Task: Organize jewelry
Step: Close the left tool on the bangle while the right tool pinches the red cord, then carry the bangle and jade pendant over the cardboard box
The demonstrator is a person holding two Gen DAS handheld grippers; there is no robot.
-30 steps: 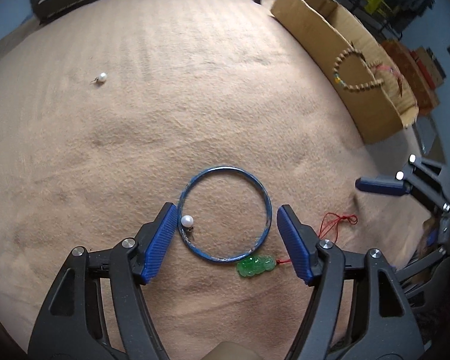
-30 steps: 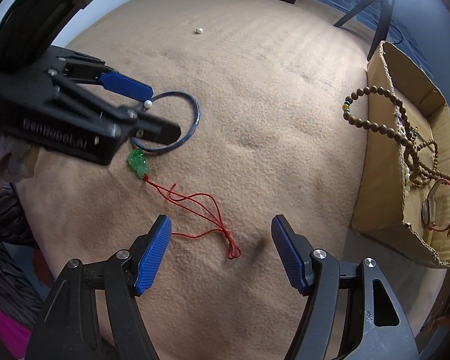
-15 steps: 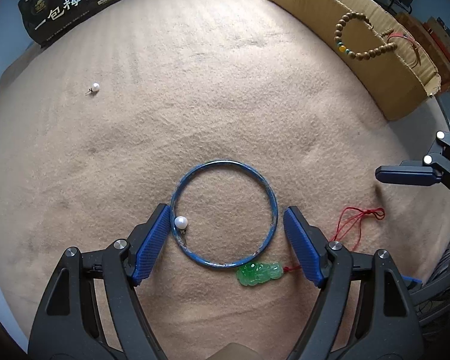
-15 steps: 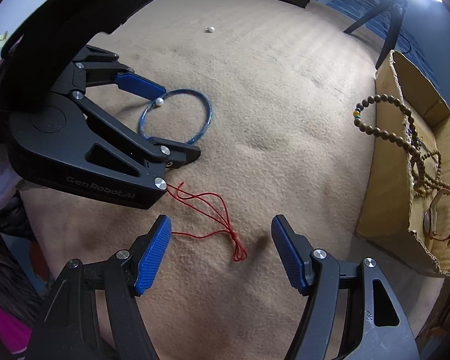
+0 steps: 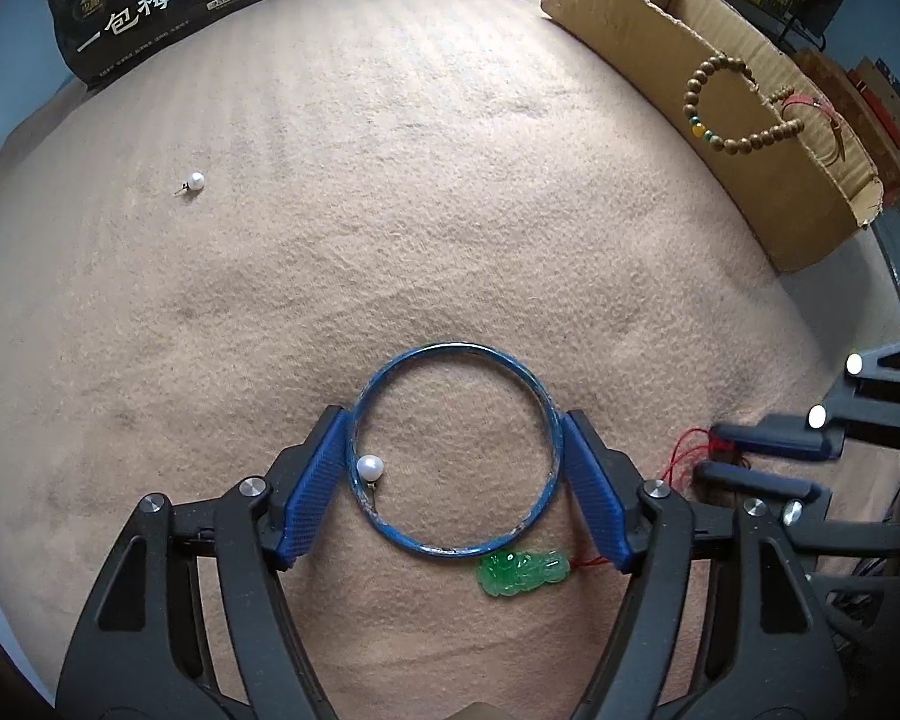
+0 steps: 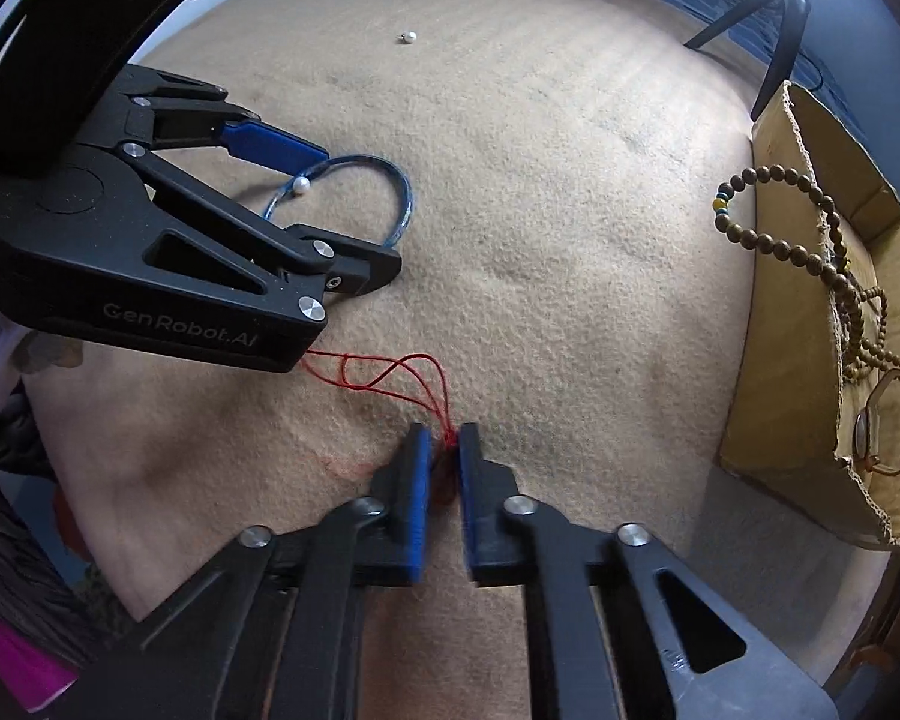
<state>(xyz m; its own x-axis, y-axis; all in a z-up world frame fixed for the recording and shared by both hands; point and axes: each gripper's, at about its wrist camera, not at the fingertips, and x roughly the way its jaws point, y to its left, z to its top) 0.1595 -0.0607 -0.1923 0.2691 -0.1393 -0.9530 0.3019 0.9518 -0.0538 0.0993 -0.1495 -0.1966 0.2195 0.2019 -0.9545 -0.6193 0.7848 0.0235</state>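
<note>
R gripper (image 6: 444, 450) now pinched on red cord (image 6: 390, 375); L gripper (image 5: 453, 468) hugs bangle (image 5: 453, 360).

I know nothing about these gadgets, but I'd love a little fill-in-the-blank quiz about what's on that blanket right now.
1. The left hand-held gripper has its two fingers on either side of the blue ____.
2. The right hand-held gripper is shut on the ____ cord tied to the green pendant.
3. Inside the bangle lies a white ____ earring.
4. A wooden bead bracelet hangs over the edge of the ____ box.

Missing words: bangle; red; pearl; cardboard
</note>
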